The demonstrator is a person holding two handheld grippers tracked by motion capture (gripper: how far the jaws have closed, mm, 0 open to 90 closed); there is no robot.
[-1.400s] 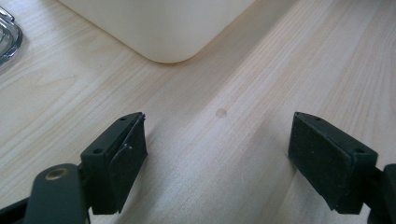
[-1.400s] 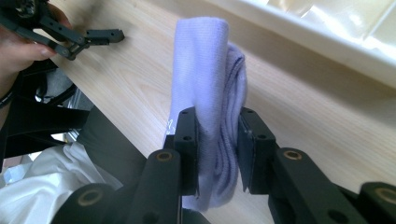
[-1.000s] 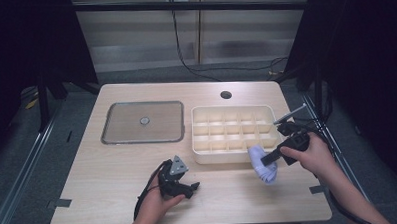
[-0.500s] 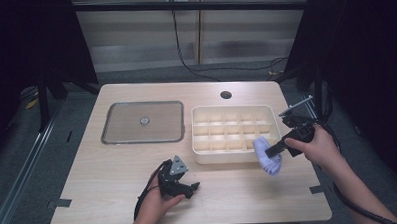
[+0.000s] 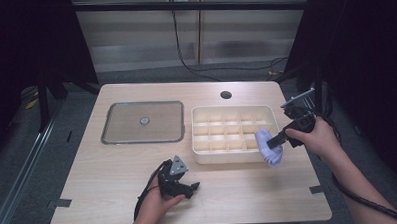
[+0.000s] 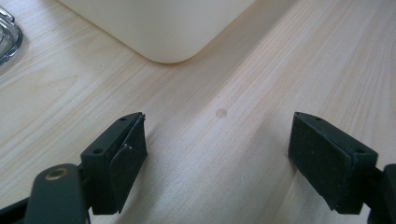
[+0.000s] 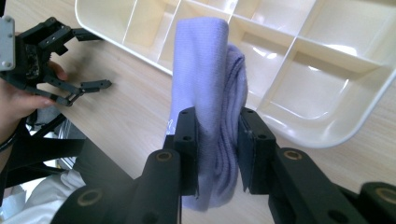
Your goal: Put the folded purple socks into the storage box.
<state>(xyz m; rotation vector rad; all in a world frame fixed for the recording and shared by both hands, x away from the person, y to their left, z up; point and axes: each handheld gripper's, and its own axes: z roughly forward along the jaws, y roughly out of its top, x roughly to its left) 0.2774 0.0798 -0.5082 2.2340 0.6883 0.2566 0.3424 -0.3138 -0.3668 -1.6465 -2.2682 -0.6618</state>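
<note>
On the worktop's (image 5: pixel 113 170) left lies a flat lidded tray (image 5: pixel 142 122), untouched. The left claw (image 5: pixel 185 186) rests near the front edge, jaws wide and empty. Further right, the cream divided organiser (image 5: pixel 235 133) sits with empty cells. The right claw (image 7: pixel 217 140) grips a folded lilac cloth (image 7: pixel 210 93) above the organiser's front right corner. Judging by this, stowing is under way; next calls for lowering the cloth into one cell and releasing.

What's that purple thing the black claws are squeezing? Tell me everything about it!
It's a soft, folded lilac cloth, maybe a sock or small towel, with a fine knitted look. The right gripper pinches it between its two black jaws, so it stands upright with a rounded fold on top. It hangs over the near right corner of the cream divided tray, above the wooden table.
</note>
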